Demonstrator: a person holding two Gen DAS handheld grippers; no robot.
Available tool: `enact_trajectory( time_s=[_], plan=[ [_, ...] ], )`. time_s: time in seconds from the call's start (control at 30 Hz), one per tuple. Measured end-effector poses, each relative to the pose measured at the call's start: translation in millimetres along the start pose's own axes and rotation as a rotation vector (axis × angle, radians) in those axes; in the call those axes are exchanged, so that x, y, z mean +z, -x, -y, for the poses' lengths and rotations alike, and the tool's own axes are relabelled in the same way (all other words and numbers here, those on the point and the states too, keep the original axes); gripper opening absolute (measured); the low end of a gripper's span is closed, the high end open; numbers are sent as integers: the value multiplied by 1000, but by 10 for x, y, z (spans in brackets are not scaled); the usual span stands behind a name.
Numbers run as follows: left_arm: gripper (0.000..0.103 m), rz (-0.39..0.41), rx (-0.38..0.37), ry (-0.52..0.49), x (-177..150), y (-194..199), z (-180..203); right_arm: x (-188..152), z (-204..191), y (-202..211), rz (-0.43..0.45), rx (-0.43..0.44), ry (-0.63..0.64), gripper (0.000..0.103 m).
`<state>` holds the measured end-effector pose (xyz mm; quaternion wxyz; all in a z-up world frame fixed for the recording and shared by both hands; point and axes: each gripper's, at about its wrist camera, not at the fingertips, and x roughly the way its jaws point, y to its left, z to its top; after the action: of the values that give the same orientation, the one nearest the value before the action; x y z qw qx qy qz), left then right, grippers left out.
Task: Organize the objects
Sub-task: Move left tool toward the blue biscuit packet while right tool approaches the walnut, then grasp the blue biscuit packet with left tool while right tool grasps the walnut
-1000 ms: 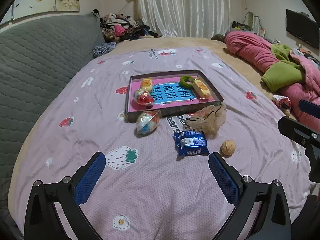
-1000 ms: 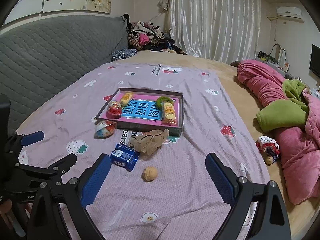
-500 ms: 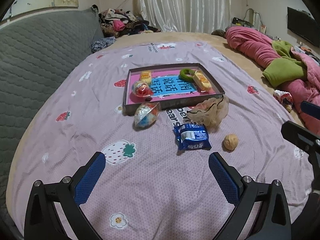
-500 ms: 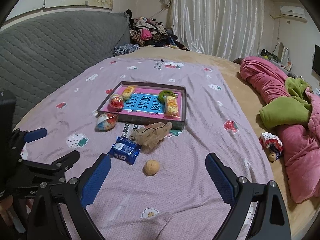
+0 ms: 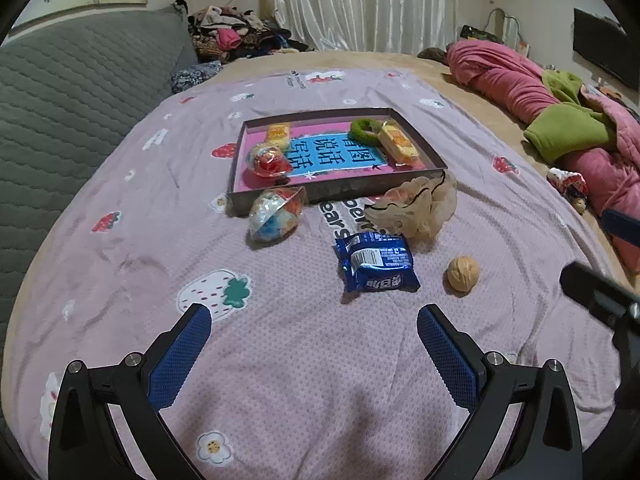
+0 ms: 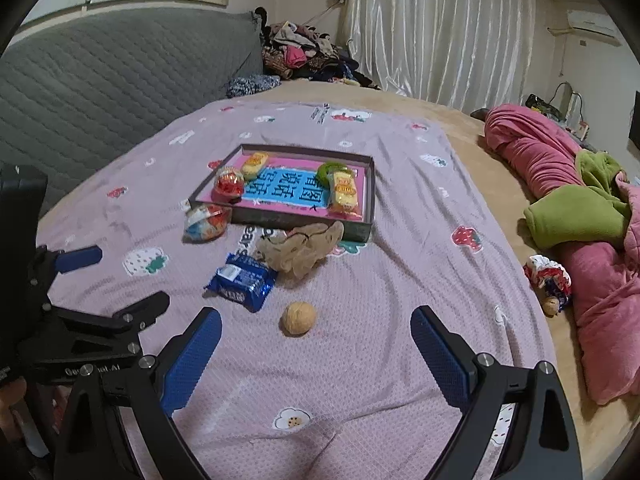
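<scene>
Both grippers hover low over the bedspread (image 5: pixel 120 248), jaws released.
Left gripper (image 5: pixel 314 326), right gripper (image 6: pixel 316 328); ahead: 1 walnut (image 6: pixel 299 317), 1 blue packet (image 5: pixel 376 263), 1 tray (image 5: pixel 420 140).

A home bedroom. A wide bed (image 5: pixel 304 380) with a strawberry-print sheet runs up to a grey quilted headboard (image 5: pixel 80 92), with a crumpled pink quilt (image 6: pixel 568 184) along one side. Clothes (image 6: pixel 304 52) are heaped by white curtains (image 6: pixel 440 28), and an air conditioner (image 6: pixel 592 26) hangs on the wall.

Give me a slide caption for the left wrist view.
Open left gripper above bedspread, facing blue snack packet, walnut and tray.
</scene>
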<state>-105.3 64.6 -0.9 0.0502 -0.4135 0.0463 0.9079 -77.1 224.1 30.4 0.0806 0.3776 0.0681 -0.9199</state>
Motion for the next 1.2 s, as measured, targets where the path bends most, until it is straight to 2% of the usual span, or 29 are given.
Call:
enact_trajectory(
  time_s=[0.6, 0.93, 1.2],
  plan=[
    [103, -79, -40, 3, 257, -582, 111, -253, 19, -566, -79, -14, 36, 96],
    [103, -105, -66, 3, 376, -869, 293, -299, -46, -910, -73, 10, 59, 96],
    [103, -133, -81, 18, 384, -1110, 360, -285, -6, -1193, -94, 14, 45, 91]
  ],
)
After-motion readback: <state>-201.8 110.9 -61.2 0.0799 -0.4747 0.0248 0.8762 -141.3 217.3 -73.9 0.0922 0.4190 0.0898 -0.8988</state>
